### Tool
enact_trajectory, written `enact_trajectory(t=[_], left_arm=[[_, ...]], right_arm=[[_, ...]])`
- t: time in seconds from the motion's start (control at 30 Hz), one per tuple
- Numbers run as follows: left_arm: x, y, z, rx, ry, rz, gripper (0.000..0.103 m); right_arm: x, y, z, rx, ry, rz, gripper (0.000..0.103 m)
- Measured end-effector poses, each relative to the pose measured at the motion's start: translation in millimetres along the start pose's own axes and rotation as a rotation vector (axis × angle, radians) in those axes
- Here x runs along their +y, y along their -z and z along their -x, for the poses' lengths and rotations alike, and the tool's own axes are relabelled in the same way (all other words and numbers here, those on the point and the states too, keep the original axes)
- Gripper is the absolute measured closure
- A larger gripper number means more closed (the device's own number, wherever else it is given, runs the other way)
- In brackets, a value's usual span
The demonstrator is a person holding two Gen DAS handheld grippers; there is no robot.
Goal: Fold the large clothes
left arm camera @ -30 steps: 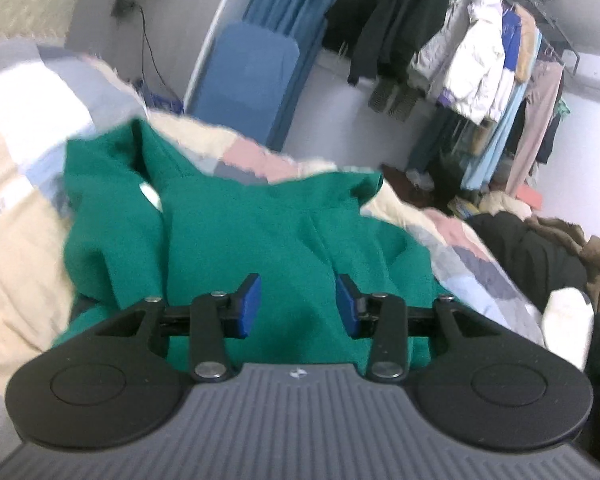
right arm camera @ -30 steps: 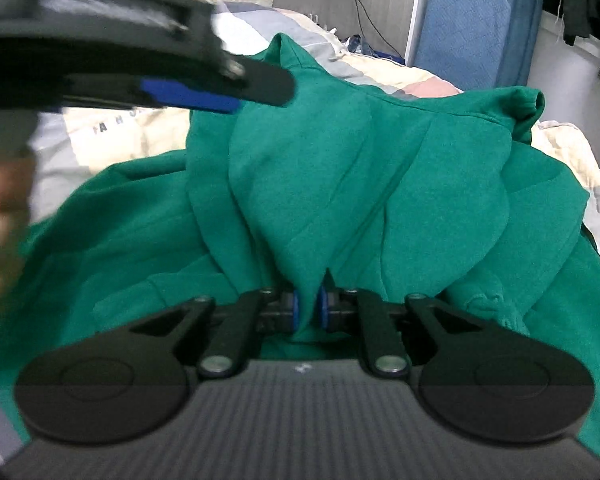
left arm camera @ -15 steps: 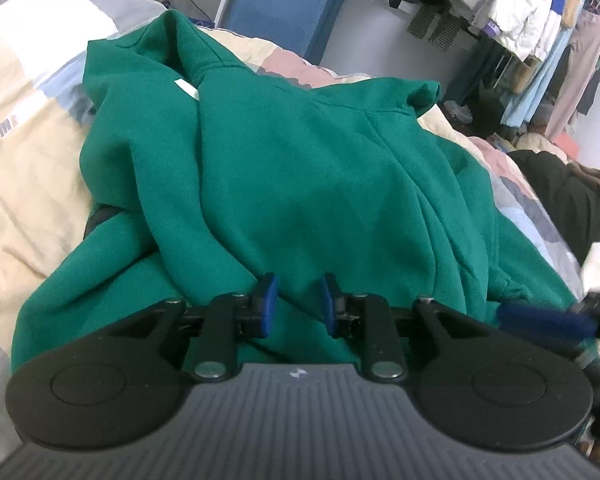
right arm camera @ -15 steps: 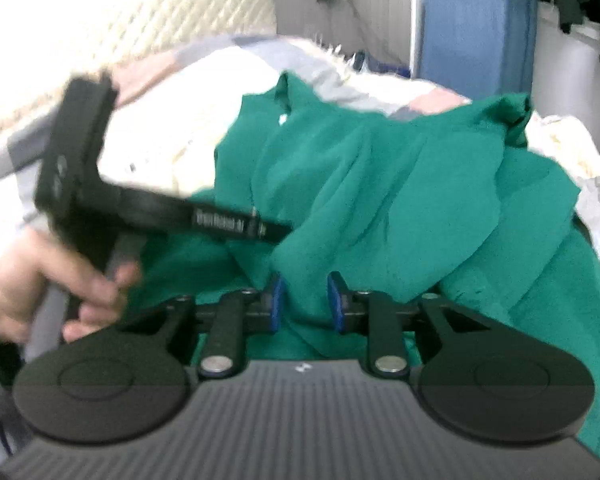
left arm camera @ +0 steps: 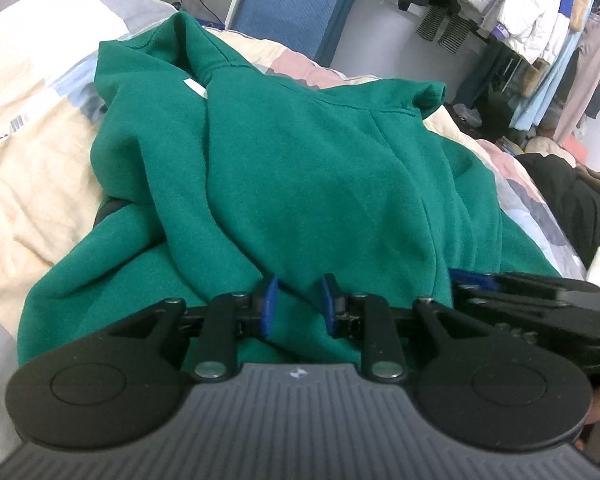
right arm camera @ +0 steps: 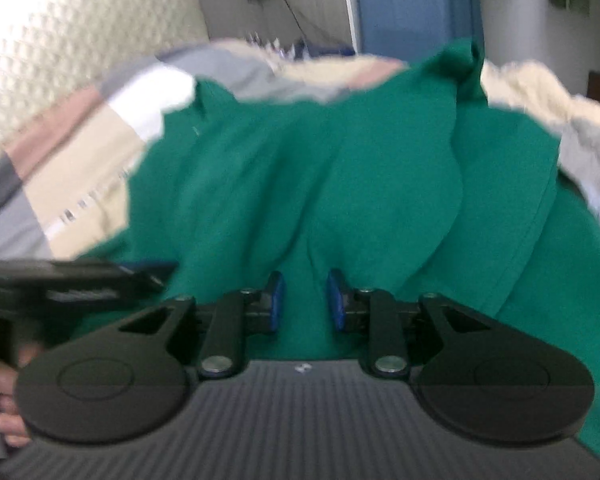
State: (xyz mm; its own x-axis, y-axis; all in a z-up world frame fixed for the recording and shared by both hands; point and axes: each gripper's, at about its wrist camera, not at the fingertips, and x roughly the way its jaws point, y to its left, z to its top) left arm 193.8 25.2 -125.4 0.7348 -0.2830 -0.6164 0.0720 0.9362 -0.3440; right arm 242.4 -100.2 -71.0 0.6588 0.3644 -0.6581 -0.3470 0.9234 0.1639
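Our left gripper (left arm camera: 298,300) has its blue pads parted over a ridge of the green hoodie (left arm camera: 300,160), gripping nothing; our right gripper (right arm camera: 306,300), blurred, is likewise spread apart. The hoodie lies rumpled across the patchwork quilt (left arm camera: 28,152), hood toward the far end.

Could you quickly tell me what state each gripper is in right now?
Left gripper: open, holding nothing, above the green hoodie.
Right gripper: open, holding nothing, over the same hoodie.
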Motion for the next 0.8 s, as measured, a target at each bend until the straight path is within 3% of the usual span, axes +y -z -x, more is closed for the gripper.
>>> enact_trajectory(t=[0.13,0.23,0.33,0.47,0.5,0.63,0.7,0.8], left_arm=[[1,4,11,0.009,0.009,-0.017,0.073],[2,8,29,-0.004,0.007,0.001,0.059],[4,13,52,-0.009,-0.017,0.027,0.054],[12,18,85,-0.018,-0.057,0.1,0.05],[14,18,93,-0.02,-0.067,0.124,0.049],[25,25,122,-0.039,-0.102,0.207,0.047],[33,29,130,-0.031,-0.097,0.262,0.043],[52,35,134,-0.018,-0.084,0.369,0.038]], right_arm=[[8,3,-1,0.003,0.025,0.053,0.076],[4,0,16,0.011,0.017,0.003,0.076],[-1,1,39,0.03,0.037,-0.051,0.076],[-10,1,84,-0.013,0.094,-0.075,0.076],[-14,1,93,-0.027,0.113,-0.09,0.072],[-31,9,129,-0.105,0.196,-0.16,0.022],[-40,12,138,-0.122,0.262,-0.185,0.02],[-65,23,146,-0.118,0.312,-0.323,0.013]])
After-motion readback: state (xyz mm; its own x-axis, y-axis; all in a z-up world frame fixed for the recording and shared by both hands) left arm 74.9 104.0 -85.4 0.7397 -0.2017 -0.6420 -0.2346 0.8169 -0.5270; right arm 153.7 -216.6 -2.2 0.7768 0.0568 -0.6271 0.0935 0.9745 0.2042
